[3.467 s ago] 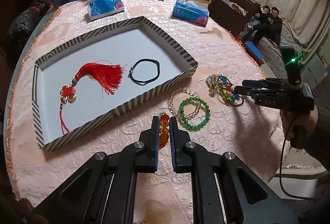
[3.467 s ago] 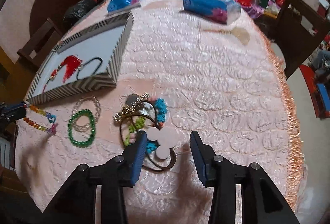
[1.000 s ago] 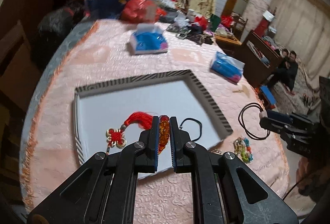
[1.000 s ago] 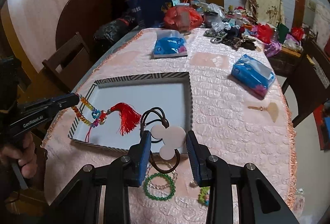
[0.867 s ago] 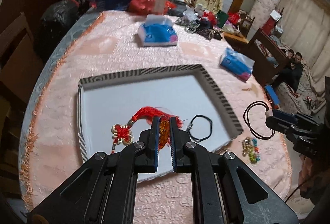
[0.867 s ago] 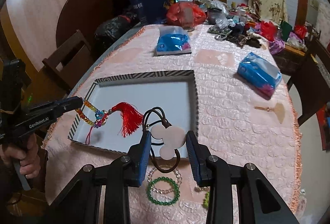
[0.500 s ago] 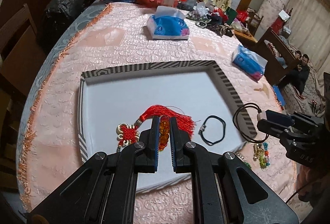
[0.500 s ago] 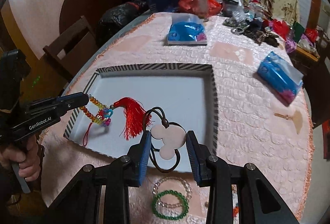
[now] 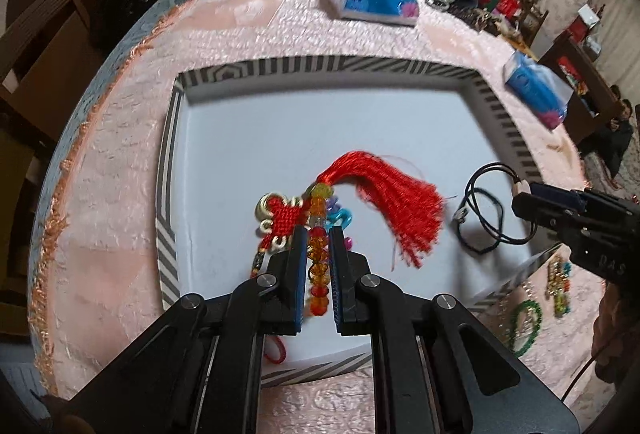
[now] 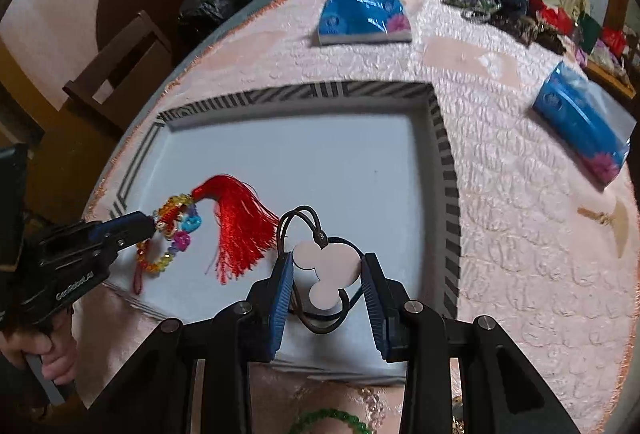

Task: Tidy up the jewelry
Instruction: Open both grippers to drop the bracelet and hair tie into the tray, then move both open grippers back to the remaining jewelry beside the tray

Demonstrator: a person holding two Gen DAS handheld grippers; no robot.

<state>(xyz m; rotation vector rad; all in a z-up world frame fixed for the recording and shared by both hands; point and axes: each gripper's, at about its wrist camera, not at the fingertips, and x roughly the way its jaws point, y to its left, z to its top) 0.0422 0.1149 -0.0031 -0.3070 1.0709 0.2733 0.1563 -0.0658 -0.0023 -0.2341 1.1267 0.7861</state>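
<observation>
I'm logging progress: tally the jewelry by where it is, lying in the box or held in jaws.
Lying in the striped-rim white box: 2, red knotted tassel charm, black cord bracelet
Held: 2, orange-and-multicolour bead bracelet, white mouse-shaped pendant on dark cord
Total: 4

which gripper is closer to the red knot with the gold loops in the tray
Left. The left gripper sits right beside the red woven knot with gold loops; the right gripper is across the red silk tassel.

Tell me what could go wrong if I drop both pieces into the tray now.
The bead bracelet in the left gripper hangs right over the red tassel, so the two could tangle. The right gripper holds the pendant necklace near the tray wall; its cord may land on the black bracelet beneath.
</observation>
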